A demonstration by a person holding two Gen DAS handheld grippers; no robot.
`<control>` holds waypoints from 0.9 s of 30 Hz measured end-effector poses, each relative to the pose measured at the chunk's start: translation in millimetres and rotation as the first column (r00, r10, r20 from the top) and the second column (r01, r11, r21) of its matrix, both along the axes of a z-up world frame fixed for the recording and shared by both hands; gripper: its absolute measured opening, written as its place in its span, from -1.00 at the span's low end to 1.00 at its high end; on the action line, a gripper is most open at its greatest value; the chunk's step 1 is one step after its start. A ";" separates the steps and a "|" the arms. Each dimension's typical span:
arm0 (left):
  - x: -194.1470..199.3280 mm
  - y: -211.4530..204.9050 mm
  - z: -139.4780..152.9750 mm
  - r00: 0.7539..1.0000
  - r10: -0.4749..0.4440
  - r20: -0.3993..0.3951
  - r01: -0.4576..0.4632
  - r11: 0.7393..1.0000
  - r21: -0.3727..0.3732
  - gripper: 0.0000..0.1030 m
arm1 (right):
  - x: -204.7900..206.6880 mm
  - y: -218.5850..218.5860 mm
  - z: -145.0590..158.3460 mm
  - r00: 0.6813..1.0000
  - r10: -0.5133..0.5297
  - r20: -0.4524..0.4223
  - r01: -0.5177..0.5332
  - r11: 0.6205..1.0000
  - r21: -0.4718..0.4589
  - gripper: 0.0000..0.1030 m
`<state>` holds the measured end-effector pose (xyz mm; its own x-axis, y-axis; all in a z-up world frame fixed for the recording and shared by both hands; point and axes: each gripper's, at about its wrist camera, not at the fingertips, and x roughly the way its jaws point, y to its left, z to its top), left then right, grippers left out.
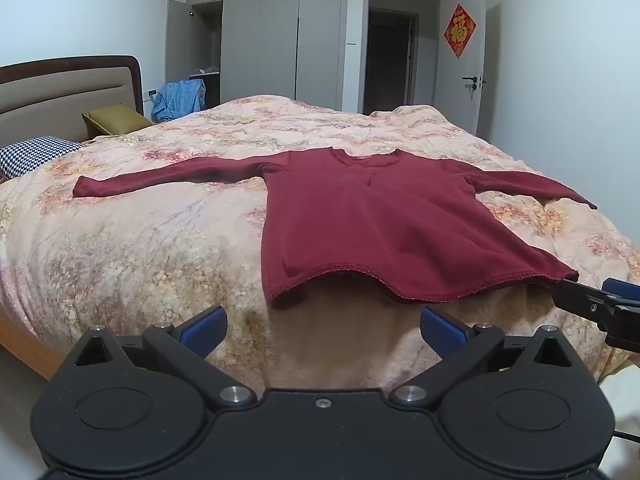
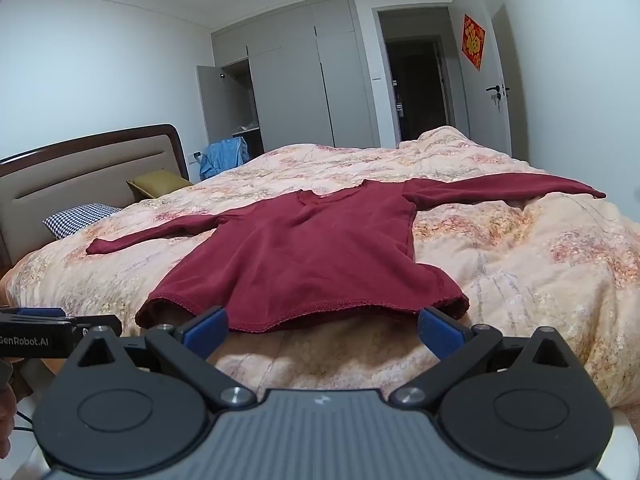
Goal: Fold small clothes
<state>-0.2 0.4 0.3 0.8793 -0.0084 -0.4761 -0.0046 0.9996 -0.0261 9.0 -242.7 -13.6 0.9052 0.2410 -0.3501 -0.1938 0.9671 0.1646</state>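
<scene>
A dark red long-sleeved top (image 1: 372, 224) lies flat on the bed with both sleeves spread out to the sides, its hem toward me; it also shows in the right wrist view (image 2: 312, 256). My left gripper (image 1: 322, 330) is open and empty, just short of the hem near its left part. My right gripper (image 2: 322, 330) is open and empty, just short of the hem near its right part. The right gripper also shows at the right edge of the left wrist view (image 1: 592, 300), by the hem's right corner. The left gripper shows at the left edge of the right wrist view (image 2: 60, 326).
The top lies on a floral peach quilt (image 1: 140, 240) covering the bed. Pillows (image 1: 36, 154) and a headboard (image 1: 60, 92) are at far left. A grey wardrobe (image 1: 280, 40), an open doorway (image 1: 392, 60) and a blue bundle (image 1: 180, 98) stand beyond the bed.
</scene>
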 end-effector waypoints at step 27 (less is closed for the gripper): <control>-0.9 0.6 -1.7 1.000 0.001 -0.006 -0.001 1.000 -0.005 0.99 | -0.1 0.2 2.9 1.000 0.001 -0.012 -0.001 1.000 -0.001 1.00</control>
<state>-1.1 0.9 -1.5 0.8765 -0.0101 -0.4813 -0.0056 0.9995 -0.0311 8.9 -242.6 -10.6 0.9010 0.2411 -0.3607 -0.1924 0.9672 0.1659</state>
